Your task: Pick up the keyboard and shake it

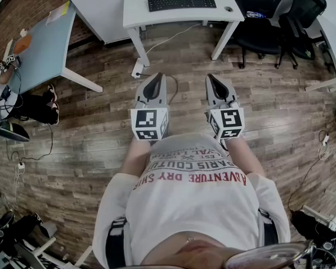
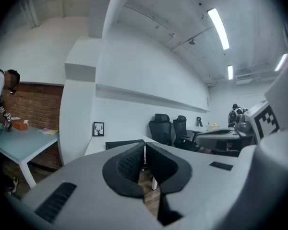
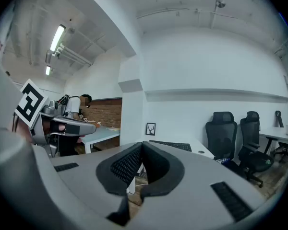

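A black keyboard (image 1: 182, 1) lies on a white desk (image 1: 140, 10) at the top of the head view, well ahead of both grippers. It also shows as a dark strip in the left gripper view (image 2: 122, 143) and in the right gripper view (image 3: 173, 145). My left gripper (image 1: 157, 75) and right gripper (image 1: 209, 76) are held side by side in front of the person's chest, above the wooden floor, pointing toward the desk. Both are shut with nothing between their jaws. A small round object (image 1: 229, 8) sits right of the keyboard.
Black office chairs (image 1: 269, 15) stand right of the desk. A pale blue table (image 1: 45, 49) is at the left, with a person (image 2: 0, 99) beside it. A cable (image 1: 157, 43) runs down from the desk to the floor. More gear lies at the floor's edges.
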Available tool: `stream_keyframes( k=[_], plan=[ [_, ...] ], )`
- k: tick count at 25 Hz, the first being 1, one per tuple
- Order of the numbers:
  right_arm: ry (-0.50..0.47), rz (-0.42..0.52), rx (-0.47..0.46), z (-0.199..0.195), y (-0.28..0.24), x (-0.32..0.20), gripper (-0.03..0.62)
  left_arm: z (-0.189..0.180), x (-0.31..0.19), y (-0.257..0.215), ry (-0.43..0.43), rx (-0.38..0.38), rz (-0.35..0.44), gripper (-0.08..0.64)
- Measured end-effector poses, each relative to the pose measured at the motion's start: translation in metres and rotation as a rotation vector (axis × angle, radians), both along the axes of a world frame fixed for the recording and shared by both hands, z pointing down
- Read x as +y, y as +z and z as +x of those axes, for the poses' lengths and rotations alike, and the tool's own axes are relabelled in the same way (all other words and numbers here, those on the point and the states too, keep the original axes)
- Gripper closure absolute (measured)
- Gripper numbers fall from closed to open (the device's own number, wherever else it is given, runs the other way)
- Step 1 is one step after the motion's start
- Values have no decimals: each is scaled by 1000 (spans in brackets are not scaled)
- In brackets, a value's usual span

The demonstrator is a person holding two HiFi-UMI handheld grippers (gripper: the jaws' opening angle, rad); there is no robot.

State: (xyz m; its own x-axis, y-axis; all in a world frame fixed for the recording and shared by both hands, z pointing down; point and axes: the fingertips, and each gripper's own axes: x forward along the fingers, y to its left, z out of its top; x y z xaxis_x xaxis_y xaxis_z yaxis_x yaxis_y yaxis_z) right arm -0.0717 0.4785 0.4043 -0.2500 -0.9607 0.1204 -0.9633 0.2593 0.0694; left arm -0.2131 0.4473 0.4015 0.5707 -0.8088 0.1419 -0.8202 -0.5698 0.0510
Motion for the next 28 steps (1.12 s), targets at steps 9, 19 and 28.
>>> stream_keyframes(
  k=[9,19,28],
  plan=[
    [-4,-25,-14,-3,8,-2,568,-4,-5,7,-1,7,-21,528],
    [22,-99,-67,0,27,-24,568,-3,-23,25,6,13,-70,528],
    [3,-147,-73,34,43,-87,568,20,-87,38,-50,4,-112,528]
  ],
)
